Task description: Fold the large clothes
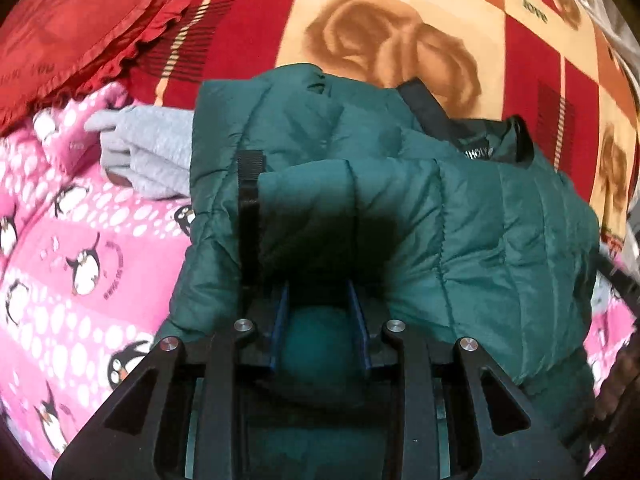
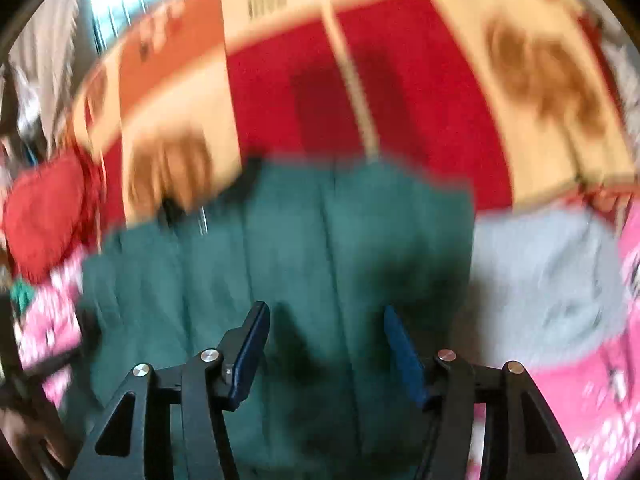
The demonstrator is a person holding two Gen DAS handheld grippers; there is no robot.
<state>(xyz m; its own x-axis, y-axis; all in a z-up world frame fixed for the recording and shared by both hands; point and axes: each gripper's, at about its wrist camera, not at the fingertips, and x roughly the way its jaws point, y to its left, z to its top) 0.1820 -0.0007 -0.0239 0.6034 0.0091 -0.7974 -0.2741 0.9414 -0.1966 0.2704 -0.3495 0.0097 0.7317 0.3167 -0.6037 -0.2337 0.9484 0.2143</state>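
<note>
A dark green quilted puffer jacket (image 1: 460, 216) lies bunched on the bed, with a black-lined collar at its far side. My left gripper (image 1: 320, 292) has a thick fold of the green jacket between its blue pads; the jaws stand partly closed around it. In the blurred right wrist view the jacket (image 2: 280, 248) fills the middle. My right gripper (image 2: 326, 320) hovers just above it, jaws wide apart and empty.
A pink penguin-print blanket (image 1: 80, 248) lies to the left, with a grey garment (image 1: 156, 152) on it, seen also in the right wrist view (image 2: 548, 280). A red frilled cushion (image 1: 80, 28) sits at the far left. A red and cream rose-patterned bedspread (image 1: 392, 40) covers the bed behind.
</note>
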